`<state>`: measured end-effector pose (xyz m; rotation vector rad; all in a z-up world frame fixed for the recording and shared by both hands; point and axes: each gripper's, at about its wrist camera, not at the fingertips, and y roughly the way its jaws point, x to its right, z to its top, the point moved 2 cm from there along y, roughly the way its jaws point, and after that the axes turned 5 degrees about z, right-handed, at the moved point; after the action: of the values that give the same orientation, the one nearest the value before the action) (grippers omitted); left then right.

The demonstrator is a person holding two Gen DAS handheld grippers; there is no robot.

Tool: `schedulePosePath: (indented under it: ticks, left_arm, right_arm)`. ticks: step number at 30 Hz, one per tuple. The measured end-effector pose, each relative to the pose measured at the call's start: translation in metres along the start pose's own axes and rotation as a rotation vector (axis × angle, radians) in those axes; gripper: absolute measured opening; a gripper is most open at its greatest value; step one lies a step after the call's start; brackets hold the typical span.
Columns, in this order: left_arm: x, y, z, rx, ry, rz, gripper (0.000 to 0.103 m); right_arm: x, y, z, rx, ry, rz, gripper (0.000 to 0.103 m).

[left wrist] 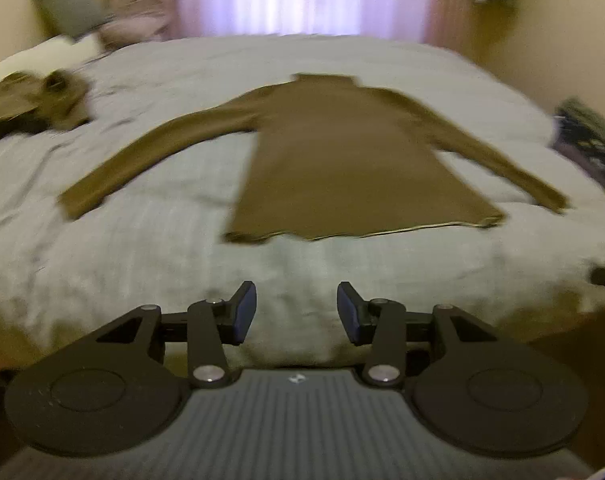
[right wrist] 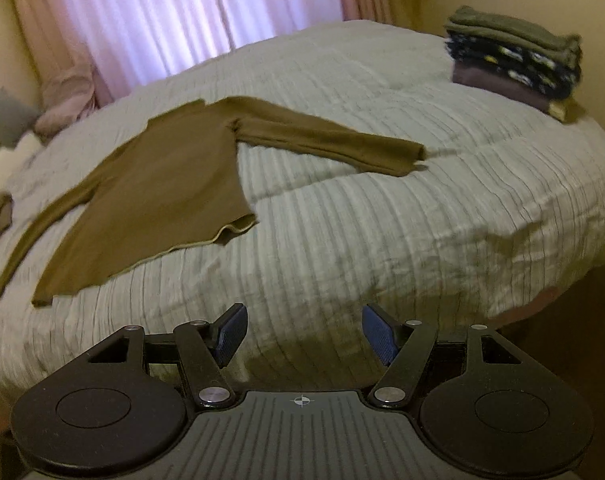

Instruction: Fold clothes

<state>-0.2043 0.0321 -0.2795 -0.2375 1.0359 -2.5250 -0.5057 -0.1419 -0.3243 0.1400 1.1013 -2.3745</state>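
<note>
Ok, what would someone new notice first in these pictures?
A brown long-sleeved top lies spread flat, sleeves out, mid-bed on the pale grey quilt. A stack of folded clothes sits at the bed's far right corner. Both hand-held grippers, left and right, are open and empty in front of the hem.

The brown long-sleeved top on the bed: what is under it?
The brown top lies spread flat, sleeves out, directly on the grey quilted bedcover, which shows all around it. Whatever the fabric covers beneath cannot be seen; no bulge suggests another item.
</note>
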Motion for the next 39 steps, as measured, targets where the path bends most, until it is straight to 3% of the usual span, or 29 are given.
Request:
schedulePosePath:
  ticks: [5, 10, 15, 17, 20, 25, 29, 31, 32, 33, 39]
  left_arm:
    - [0.044, 0.022, 0.021, -0.017, 0.031, -0.133, 0.037]
    - [0.119, 0.076, 0.061, -0.063, 0.038, -0.302, 0.037]
    - [0.204, 0.148, 0.091, -0.185, 0.018, -0.504, 0.037]
    - [0.233, 0.178, 0.098, -0.24, -0.005, -0.573, 0.037]
    - [0.27, 0.223, 0.109, -0.316, -0.048, -0.66, 0.036]
    - [0.314, 0.287, 0.118, -0.421, -0.131, -0.729, 0.036]
    - [0.334, 0.322, 0.12, -0.478, -0.198, -0.735, 0.036]
    - [0.34, 0.334, 0.118, -0.507, -0.246, -0.758, 0.032]
    - [0.34, 0.337, 0.117, -0.516, -0.262, -0.772, 0.022]
    - [0.337, 0.338, 0.116, -0.519, -0.268, -0.782, 0.0]
    - [0.315, 0.33, 0.104, -0.536, -0.287, -0.807, 0.0]
  right_arm:
    - [0.065, -0.004, 0.017, 0.06, 0.182, 0.045, 0.067]
    - [0.141, 0.004, 0.04, 0.095, 0.383, 0.108, 0.067]
    - [0.203, 0.035, 0.059, 0.117, 0.59, 0.21, 0.067]
    - [0.222, 0.05, 0.064, 0.127, 0.677, 0.253, 0.054]
    - [0.248, 0.072, 0.068, 0.144, 0.803, 0.296, 0.053]
    - [0.274, 0.097, 0.08, 0.183, 0.917, 0.363, 0.053]
    - [0.288, 0.104, 0.092, 0.207, 0.932, 0.342, 0.053]
    - [0.294, 0.104, 0.094, 0.211, 0.932, 0.332, 0.053]
    - [0.295, 0.105, 0.095, 0.21, 0.931, 0.334, 0.053]
    - [0.295, 0.106, 0.095, 0.206, 0.925, 0.344, 0.053]
    - [0.28, 0.124, 0.099, 0.117, 0.874, 0.447, 0.053]
